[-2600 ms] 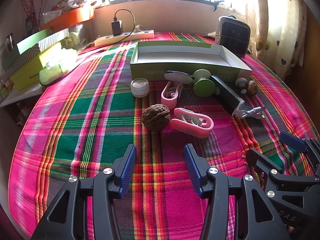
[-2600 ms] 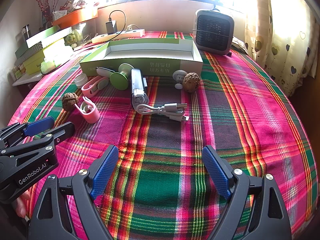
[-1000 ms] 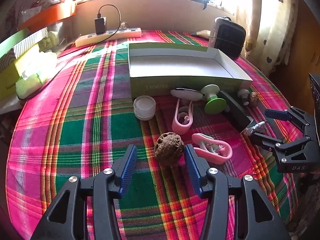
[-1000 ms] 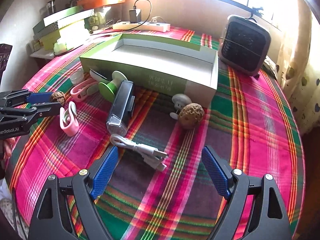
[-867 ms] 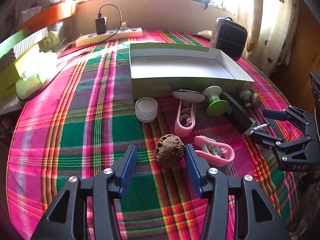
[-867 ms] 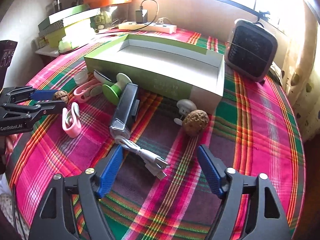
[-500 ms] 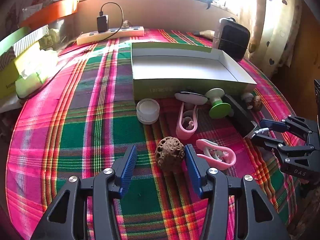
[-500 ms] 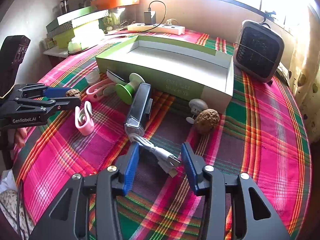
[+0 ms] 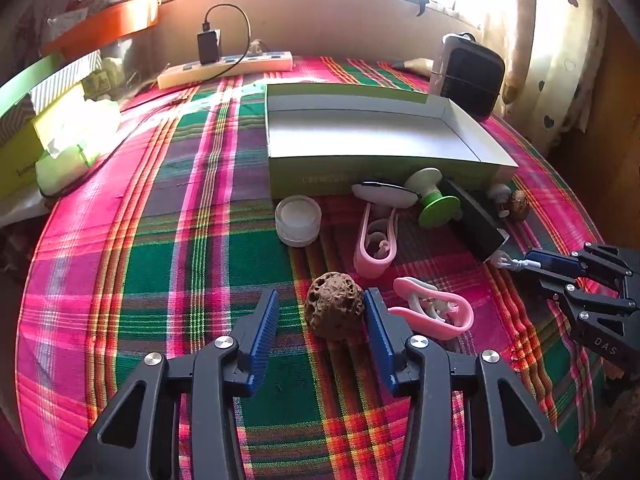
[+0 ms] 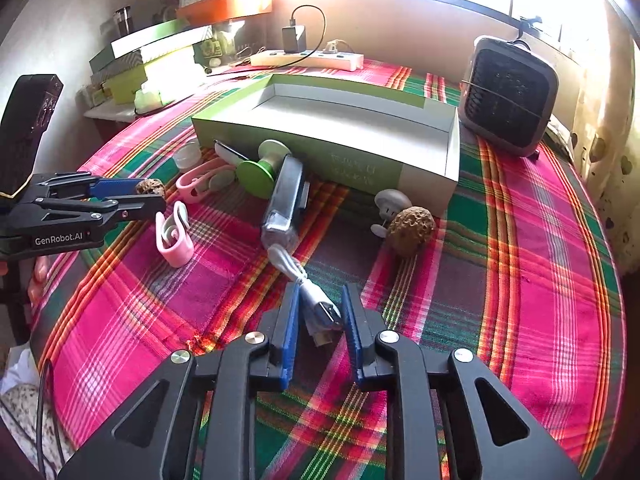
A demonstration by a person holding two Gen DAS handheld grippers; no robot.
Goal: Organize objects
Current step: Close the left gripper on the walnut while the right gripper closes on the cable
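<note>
A brown walnut (image 9: 334, 310) lies on the plaid cloth between the blue pads of my left gripper (image 9: 321, 320). Its jaws are closing: the right pad touches the nut, the left pad stands a little off it. From the right wrist view, my left gripper (image 10: 148, 196) shows at the left edge with that walnut (image 10: 150, 188) at its tips. My right gripper (image 10: 321, 308) is shut on the plug end of a coiled white cable (image 10: 316, 308); in the left wrist view my right gripper (image 9: 536, 272) sits at the right. The open green box (image 9: 360, 172) lies beyond, empty.
Before the box (image 10: 360, 168) lie a power bank (image 10: 286, 196), two pink clips (image 9: 376, 240) (image 9: 432, 312), a green spool (image 9: 434, 200), a white jar (image 9: 298, 220) and a second walnut (image 10: 410, 230). A heater (image 10: 508, 104) and a power strip (image 10: 308, 58) stand behind.
My right gripper's jaws have come together from wide open onto the white cable. My left gripper's jaws have narrowed around the walnut. Neither hand has shifted over the last second.
</note>
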